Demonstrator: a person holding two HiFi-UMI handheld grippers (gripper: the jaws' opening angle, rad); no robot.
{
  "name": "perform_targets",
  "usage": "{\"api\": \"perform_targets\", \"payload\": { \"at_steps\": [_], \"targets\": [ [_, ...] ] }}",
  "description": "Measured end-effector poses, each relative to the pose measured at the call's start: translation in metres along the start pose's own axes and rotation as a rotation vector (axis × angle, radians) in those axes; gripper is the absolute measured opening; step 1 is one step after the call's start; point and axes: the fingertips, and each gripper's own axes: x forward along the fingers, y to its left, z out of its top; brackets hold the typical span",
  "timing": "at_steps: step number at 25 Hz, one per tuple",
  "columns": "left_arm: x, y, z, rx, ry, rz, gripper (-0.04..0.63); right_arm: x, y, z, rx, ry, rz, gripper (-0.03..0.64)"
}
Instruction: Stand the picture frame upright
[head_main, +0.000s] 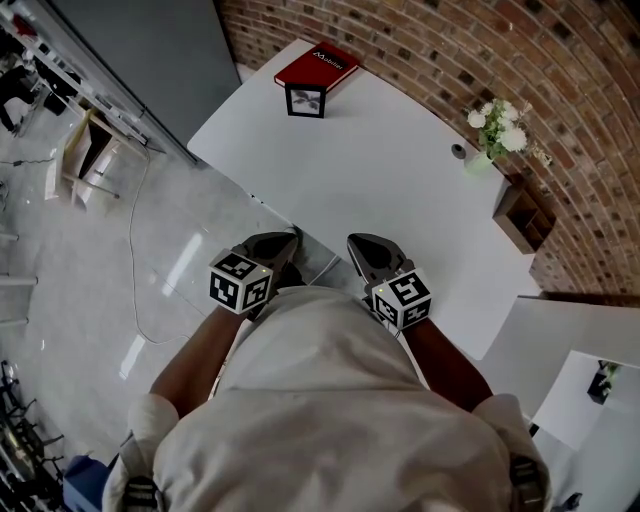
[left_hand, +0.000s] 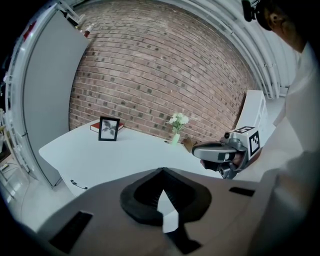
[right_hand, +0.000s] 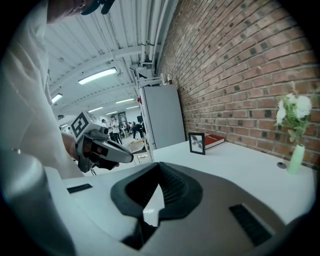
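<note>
Picture frame (head_main: 305, 101) stood upright at the far end of the white table (head_main: 390, 200), well apart from both tools; the left gripper (head_main: 287, 242) and right gripper (head_main: 360, 245) were each clenched on nothing, held side by side at the table's near edge, close to the person's body; only bare tabletop lay between them and the one frame; one red book (head_main: 318, 66) lay just behind it; one vase of white flowers (head_main: 497, 128) stood by the brick wall (head_main: 420, 50).
</note>
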Motion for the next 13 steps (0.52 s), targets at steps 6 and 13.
{"api": "perform_targets", "payload": {
  "at_steps": [6,13],
  "targets": [
    [0.001,0.000,-0.003,-0.006,0.009,0.000,-0.005,-0.004,-0.002,0.000,0.011,-0.004,-0.014,0.005],
    [0.010,0.001,0.000,0.000,0.011,-0.006,-0.005,-0.005,-0.008,-0.004,0.020,-0.002,-0.026,0.005]
  ]
}}
